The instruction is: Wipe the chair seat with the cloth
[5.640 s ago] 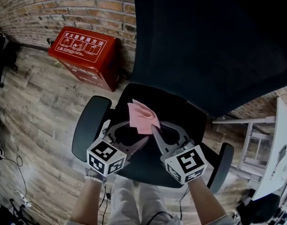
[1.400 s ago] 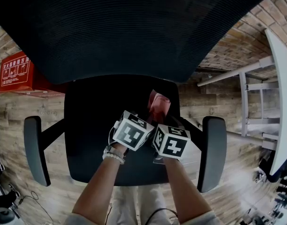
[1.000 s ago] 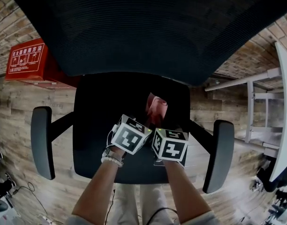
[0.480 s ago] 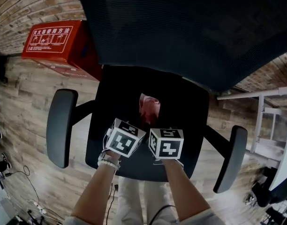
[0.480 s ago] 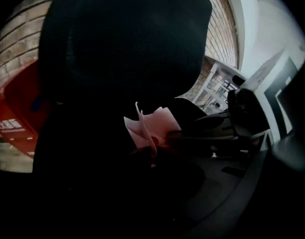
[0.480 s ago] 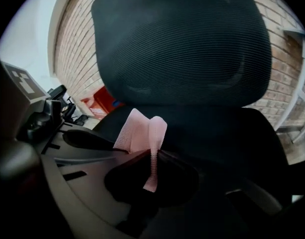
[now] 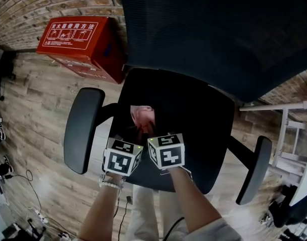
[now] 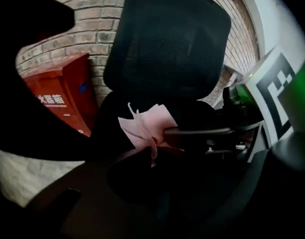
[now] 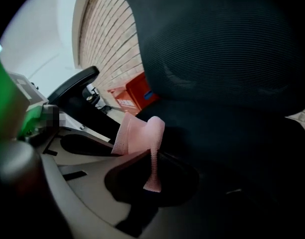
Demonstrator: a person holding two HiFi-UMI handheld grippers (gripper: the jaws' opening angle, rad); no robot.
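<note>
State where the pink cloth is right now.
In the head view, the cloth is over the left part of the chair seat, near the armrest on that side, pinched by the left gripper and the right gripper.

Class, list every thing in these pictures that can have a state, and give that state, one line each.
pink cloth, bunched, pinched by both grippers over the seat's left side.
left gripper, shut on the cloth.
right gripper, shut on the cloth.
chair seat, unoccupied but for the cloth and grippers.
red box, standing on the floor against the brick wall.
</note>
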